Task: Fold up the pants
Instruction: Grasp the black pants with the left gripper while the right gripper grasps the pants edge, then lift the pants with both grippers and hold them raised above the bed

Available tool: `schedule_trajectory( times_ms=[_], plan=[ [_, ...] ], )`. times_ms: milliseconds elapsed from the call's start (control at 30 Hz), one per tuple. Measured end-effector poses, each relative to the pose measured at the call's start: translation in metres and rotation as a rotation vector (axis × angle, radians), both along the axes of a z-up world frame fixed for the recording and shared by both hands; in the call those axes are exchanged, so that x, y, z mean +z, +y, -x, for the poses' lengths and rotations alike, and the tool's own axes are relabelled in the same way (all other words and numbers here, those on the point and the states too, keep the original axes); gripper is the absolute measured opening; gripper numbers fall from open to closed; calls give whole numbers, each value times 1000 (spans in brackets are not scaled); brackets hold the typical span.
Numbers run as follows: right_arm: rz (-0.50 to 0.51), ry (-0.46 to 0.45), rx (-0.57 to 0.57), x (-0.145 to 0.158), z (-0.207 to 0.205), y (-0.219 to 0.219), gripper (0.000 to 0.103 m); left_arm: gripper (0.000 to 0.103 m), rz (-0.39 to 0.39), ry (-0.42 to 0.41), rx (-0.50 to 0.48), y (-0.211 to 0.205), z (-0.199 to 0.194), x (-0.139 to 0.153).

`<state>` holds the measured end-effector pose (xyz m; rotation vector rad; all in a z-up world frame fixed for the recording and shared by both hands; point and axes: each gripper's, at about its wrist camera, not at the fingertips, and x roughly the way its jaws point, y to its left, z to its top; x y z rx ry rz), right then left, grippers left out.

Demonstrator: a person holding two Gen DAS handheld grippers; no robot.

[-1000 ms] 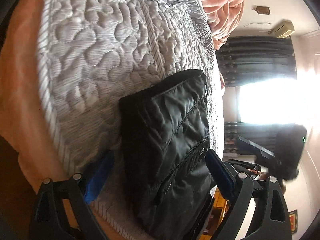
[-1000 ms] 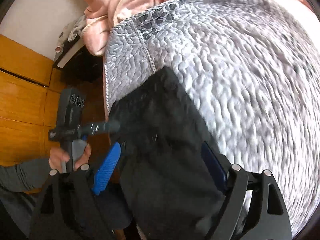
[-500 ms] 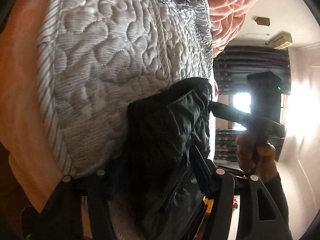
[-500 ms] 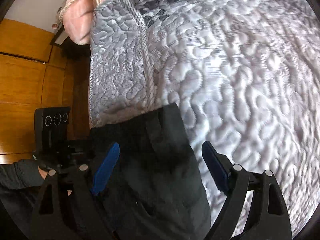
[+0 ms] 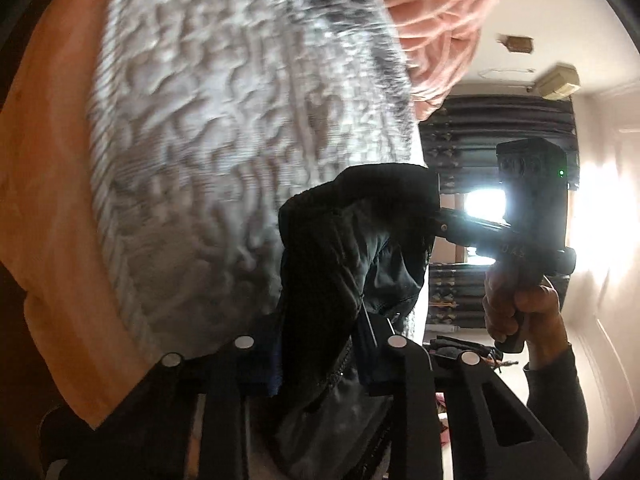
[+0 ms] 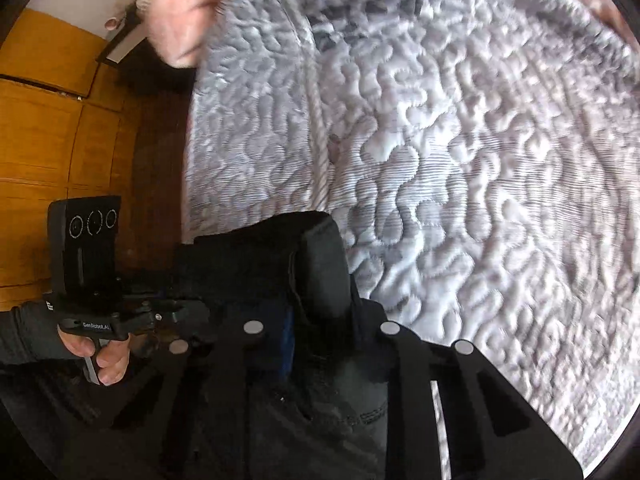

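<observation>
The black pants [image 5: 340, 248] are bunched at the near edge of a grey quilted mattress [image 5: 224, 128]. My left gripper [image 5: 320, 356] is shut on a fold of the pants, which rise between its fingers. My right gripper [image 6: 320, 332] is shut on another part of the pants [image 6: 280, 264]. In the left wrist view the right gripper's tool [image 5: 528, 216] reaches into the pants from the right. In the right wrist view the left gripper's tool [image 6: 92, 280] reaches in from the left.
A pink blanket [image 5: 432, 24] lies bunched at the far end of the mattress. An orange sheet [image 5: 52, 200] hangs off the mattress side. Wooden cabinets [image 6: 48, 128] stand to the left of the bed. Dark curtains and a bright window [image 5: 484, 204] are behind.
Both grippers went from open to shut on the pants. The pants are now bunched and lifted at the mattress edge. The other hand's tool came into each view.
</observation>
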<state>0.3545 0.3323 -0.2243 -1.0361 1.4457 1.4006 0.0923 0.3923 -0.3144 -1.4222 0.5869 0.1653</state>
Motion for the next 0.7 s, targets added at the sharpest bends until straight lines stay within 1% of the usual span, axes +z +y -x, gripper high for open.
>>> schedule_trajectory(
  times_ms=[33, 133, 200, 333, 467, 567, 600, 700],
  plan=[
    [-4, -6, -1, 7, 1, -2, 21, 27, -13, -9, -5, -2, -1, 8],
    [-27, -47, -8, 45, 5, -18, 21, 26, -71, -36, -35, -12, -1, 39],
    [-39, -75, -13, 64, 9, -28, 21, 26, -104, -49, -52, -19, -2, 57],
    [-70, -139, -36, 108, 20, -58, 21, 26, -171, -79, -97, -36, -7, 93],
    [-101, -189, -64, 145, 27, -90, 21, 25, -242, -107, -147, -58, -11, 128],
    [-115, -226, -79, 165, 32, -109, 21, 25, -298, -125, -185, -73, -14, 151],
    [-124, -241, -88, 175, 33, -119, 21, 25, -317, -131, -199, -83, -6, 159],
    [-142, -265, -108, 192, 36, -140, 20, 25, -367, -141, -234, -102, -6, 179]
  ],
)
